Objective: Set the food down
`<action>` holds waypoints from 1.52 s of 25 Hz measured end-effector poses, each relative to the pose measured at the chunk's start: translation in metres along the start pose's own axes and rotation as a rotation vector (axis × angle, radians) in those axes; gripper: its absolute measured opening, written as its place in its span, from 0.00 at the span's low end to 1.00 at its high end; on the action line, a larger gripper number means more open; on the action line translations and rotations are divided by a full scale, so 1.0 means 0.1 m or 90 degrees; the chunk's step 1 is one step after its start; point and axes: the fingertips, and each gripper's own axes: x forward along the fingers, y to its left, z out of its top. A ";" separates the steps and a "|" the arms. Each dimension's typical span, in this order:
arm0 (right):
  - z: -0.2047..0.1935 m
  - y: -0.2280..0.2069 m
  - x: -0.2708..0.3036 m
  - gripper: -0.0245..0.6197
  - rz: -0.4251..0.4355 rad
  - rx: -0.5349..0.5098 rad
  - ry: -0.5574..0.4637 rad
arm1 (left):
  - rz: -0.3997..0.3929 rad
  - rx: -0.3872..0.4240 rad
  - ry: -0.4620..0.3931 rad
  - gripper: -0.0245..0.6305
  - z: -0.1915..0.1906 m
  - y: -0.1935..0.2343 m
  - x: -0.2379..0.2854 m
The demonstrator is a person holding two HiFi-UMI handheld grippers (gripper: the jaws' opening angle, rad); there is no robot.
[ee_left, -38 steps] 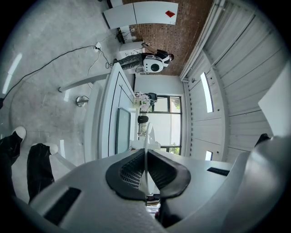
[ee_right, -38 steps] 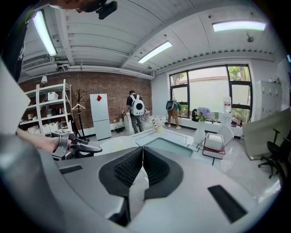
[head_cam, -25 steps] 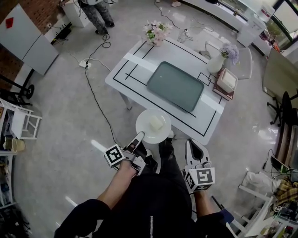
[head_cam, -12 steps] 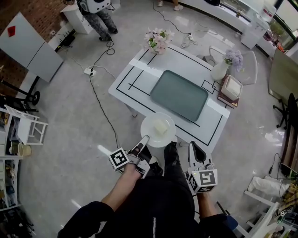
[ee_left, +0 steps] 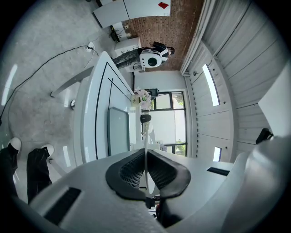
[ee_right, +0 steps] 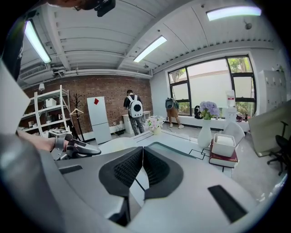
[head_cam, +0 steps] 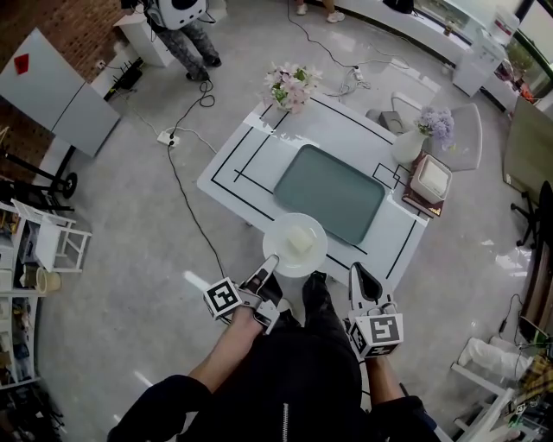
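Note:
A white plate (head_cam: 304,258) carries a pale block of food (head_cam: 298,241) and hangs over the near edge of the white table (head_cam: 259,147). My left gripper (head_cam: 270,261) is shut on the plate's near rim. In the left gripper view that rim (ee_left: 144,136) shows edge-on as a thin white line pinched between the black pads of the left gripper (ee_left: 145,157). My right gripper (head_cam: 358,270) stays to the right of the plate, shut and empty. The right gripper view shows the right gripper (ee_right: 142,157) with pads together and the plate (ee_right: 119,144) off to the left.
A grey-green tray (head_cam: 330,192) lies in the table's middle. Pink flowers (head_cam: 289,86) stand at the far corner, a vase of purple flowers (head_cam: 423,129) and a white box on a book (head_cam: 429,179) at the right. A cable (head_cam: 177,173) runs over the floor; a person (head_cam: 181,17) stands beyond.
The table has come closer and the plate now reaches over its near edge. Both grippers keep their hold and stance.

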 end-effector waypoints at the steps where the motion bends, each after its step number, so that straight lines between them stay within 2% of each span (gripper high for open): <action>1: 0.02 -0.04 0.04 0.05 0.002 0.001 -0.001 | 0.002 0.000 0.000 0.06 0.01 0.00 0.05; 12: 0.11 -0.44 0.42 0.05 0.019 0.007 0.013 | 0.008 -0.008 -0.009 0.06 0.08 -0.03 0.56; 19: 0.11 -0.66 0.63 0.05 0.028 0.014 0.027 | 0.036 -0.005 -0.003 0.06 0.12 0.05 0.81; 25: 0.04 -0.82 0.81 0.05 0.035 0.022 0.047 | 0.048 -0.014 0.001 0.06 0.14 0.15 1.05; 29: 0.02 -0.92 0.91 0.05 0.036 0.029 0.056 | 0.073 -0.020 0.005 0.06 0.16 0.32 1.22; 38: -0.01 -1.18 1.06 0.05 0.030 0.051 0.075 | 0.096 -0.002 0.029 0.06 0.20 0.51 1.74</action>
